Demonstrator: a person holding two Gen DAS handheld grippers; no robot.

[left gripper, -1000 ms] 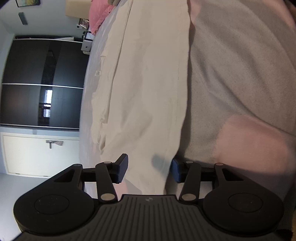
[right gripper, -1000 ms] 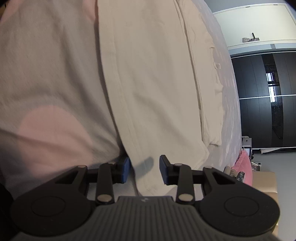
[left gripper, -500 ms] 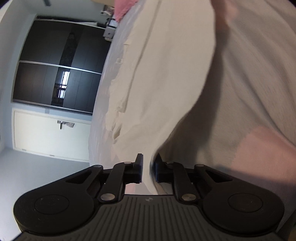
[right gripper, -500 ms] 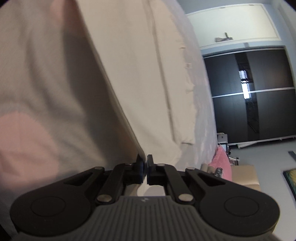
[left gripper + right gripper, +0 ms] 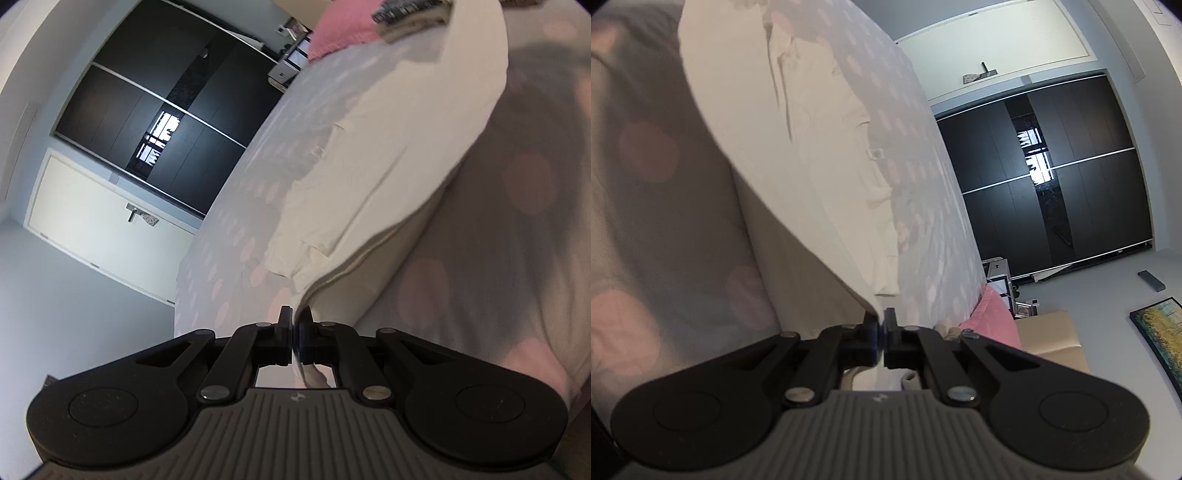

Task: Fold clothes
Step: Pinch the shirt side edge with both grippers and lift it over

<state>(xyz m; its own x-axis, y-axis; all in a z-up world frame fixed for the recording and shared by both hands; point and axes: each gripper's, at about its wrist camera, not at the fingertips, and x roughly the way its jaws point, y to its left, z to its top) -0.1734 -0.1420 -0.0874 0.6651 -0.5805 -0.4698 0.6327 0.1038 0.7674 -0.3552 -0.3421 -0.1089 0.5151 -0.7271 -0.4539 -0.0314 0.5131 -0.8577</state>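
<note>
Cream cotton garment (image 5: 373,177) pinched at its near hem by both sets of tongs: left tongs (image 5: 294,325) clamped on one corner, right tongs (image 5: 881,325) clamped on the other, cloth nipped thin between the pads. Lifted off the near edge of the bed (image 5: 236,221), with the long axis running straight away toward the far edge. Equally near for both hands. Probably next: hem carried forward over the body.
</note>
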